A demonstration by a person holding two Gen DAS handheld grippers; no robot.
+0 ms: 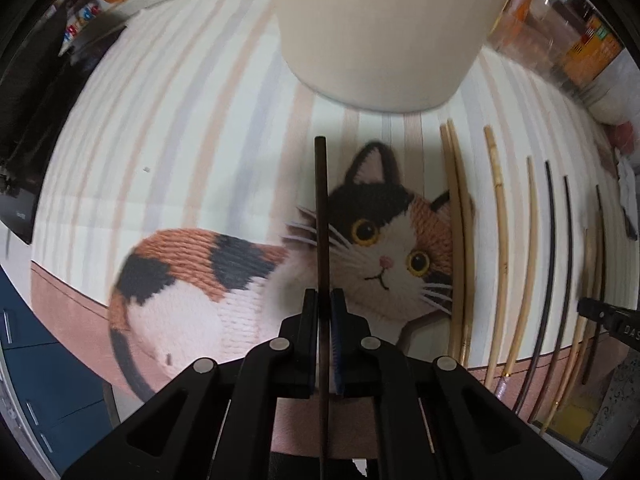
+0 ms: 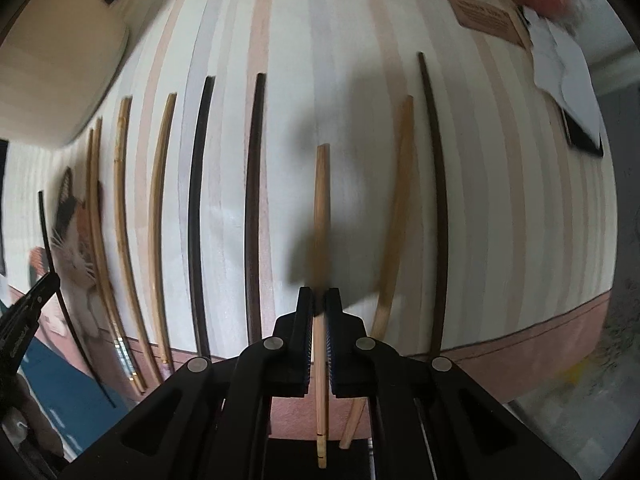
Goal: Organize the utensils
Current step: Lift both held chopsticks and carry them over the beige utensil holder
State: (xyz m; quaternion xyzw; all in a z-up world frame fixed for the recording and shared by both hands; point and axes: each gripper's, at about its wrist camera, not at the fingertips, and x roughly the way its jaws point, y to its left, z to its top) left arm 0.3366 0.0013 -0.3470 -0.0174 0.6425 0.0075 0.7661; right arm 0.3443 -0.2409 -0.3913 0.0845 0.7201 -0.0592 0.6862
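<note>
Both grippers are clamped on a chopstick each, lifted clear of the striped mat [image 1: 168, 128] with the knitted-cat picture, and everything here is best placed against the cream holder [image 1: 380, 28] standing at the mat's far edge. The left gripper [image 1: 324, 300] pinches a dark chopstick [image 1: 321, 208] between its pads, the stick running straight ahead with its tip just short of the holder's base. The right gripper [image 2: 319, 300] pinches a light wooden chopstick [image 2: 321, 208] well to the side of the holder, above the row of loose sticks. These chopsticks look light, stiff and thin, and smooth enough that I judge they could swivel or slide in the pads; a hold near the middle, as both have now, should keep them from tipping, though a hold nearer the thick end might make dropping them tip-first into the holder easier. The left wrist view shows the cat, the holder close up, the row of bamboo chopsticks [image 1: 496, 216] and dark ones beyond the cat, and the other gripper's tip at the far edge. The right wrist view alone shows the far end of that row, including a pale stick [image 2: 394, 216] and a dark stick [image 2: 436, 208] farthest from the holder, plus a brown label [image 2: 486, 20] and white paper [image 2: 560, 68] at the mat's corner.
</note>
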